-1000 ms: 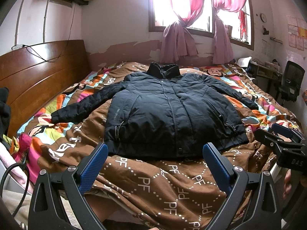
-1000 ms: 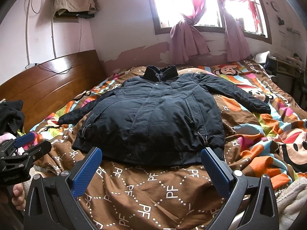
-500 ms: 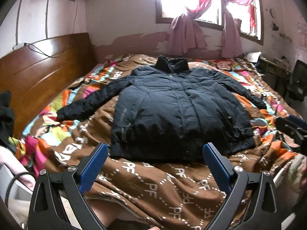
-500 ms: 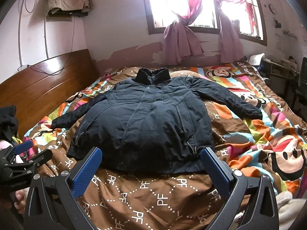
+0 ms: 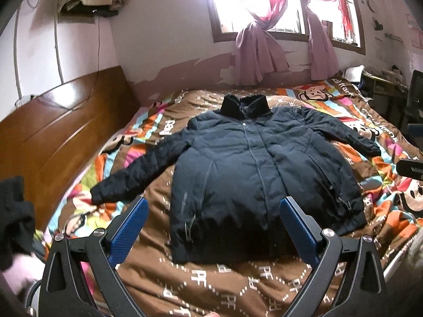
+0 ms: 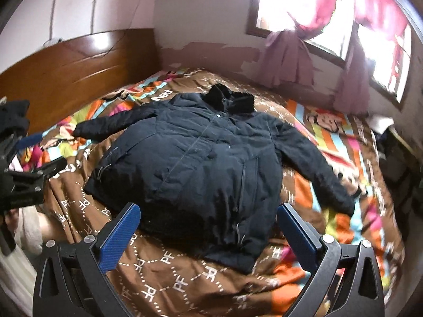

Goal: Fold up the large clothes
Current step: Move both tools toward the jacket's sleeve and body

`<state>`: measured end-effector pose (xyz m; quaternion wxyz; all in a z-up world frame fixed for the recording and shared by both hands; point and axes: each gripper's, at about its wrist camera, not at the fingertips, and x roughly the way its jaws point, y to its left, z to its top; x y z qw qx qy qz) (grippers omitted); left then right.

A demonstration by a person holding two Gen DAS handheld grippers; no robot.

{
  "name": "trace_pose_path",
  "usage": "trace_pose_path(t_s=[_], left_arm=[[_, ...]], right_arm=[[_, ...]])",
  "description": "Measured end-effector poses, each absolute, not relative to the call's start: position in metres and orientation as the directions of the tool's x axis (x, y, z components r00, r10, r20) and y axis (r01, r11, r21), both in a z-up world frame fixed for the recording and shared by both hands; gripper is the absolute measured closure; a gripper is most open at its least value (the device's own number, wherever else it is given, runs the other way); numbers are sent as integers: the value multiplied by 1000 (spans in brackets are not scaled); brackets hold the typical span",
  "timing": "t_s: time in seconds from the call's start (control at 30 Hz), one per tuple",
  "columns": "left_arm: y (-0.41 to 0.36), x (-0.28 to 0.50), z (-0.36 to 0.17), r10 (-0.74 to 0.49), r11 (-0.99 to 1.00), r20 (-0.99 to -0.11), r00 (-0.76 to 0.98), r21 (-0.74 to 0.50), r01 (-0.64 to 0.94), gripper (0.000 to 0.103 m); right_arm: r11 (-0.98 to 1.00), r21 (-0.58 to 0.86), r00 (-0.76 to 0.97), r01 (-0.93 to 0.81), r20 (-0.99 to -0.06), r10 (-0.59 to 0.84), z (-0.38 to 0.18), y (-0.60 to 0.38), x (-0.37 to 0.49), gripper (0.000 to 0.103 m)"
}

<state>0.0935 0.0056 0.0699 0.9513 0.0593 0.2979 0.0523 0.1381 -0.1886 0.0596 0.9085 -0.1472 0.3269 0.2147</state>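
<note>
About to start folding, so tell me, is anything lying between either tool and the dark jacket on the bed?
Nothing visible. Only bare patterned bedspread lies between the open left tool and the jacket hem; the same holds for the open right tool.

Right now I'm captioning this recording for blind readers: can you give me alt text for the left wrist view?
A dark padded jacket lies front-up and zipped on a bed's colourful cartoon-print quilt, both sleeves spread outward, collar toward the pink-curtained window. The left gripper frames the foreground, blue-padded fingers open and empty above the hem. A wooden headboard stands left.
</note>
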Motion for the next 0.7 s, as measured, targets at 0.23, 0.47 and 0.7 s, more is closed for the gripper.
trace_pose_path(t_s=[0.23,0.47,0.7], left_arm=[[7,132,91,148,984,-561,814,163,-66,6],[10,173,100,171,978,-577,799,201,-64,6],[9,211,107,182,969,-556,811,242,-51,6]], right_arm=[[824,-169,687,-541,-654,317,84,-173,165,0],[822,-187,704,-538,-636,316,100,-167,196,0],[832,-234,751,-504,-594,288,106,-169,223,0]])
